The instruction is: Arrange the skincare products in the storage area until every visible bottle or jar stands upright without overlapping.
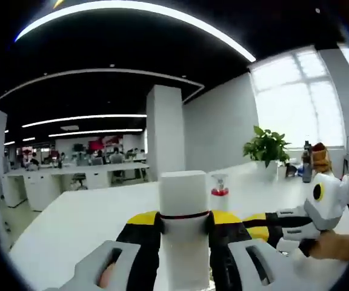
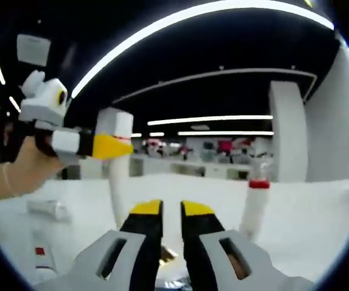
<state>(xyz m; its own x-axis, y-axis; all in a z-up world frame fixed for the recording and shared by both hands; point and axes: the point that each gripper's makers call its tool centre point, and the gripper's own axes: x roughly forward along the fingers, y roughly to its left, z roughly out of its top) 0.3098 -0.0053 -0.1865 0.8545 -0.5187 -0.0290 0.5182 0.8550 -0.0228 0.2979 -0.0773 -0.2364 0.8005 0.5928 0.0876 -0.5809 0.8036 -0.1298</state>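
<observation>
My left gripper (image 1: pixel 185 219) is shut on a tall white bottle (image 1: pixel 185 200) with a white cap, held upright above the white table (image 1: pixel 89 212). In the right gripper view the same gripper (image 2: pixel 115 147) comes in from the left, gripping that bottle (image 2: pixel 119 176), with a hand (image 2: pixel 23 173) behind it. My right gripper (image 2: pixel 171 213) has its yellow-tipped jaws close together with nothing between the tips; it also enters the left gripper view (image 1: pixel 260 224) from the right. A clear spray bottle with a red collar (image 1: pixel 219 193) (image 2: pixel 255 209) stands upright on the table.
Two white tubes lie flat on the table at the left (image 2: pixel 48 209) (image 2: pixel 41 254). A potted plant (image 1: pixel 265 145) and some bottles (image 1: pixel 308 162) stand at the table's far right end. Beyond are a white pillar (image 1: pixel 164 130) and office desks.
</observation>
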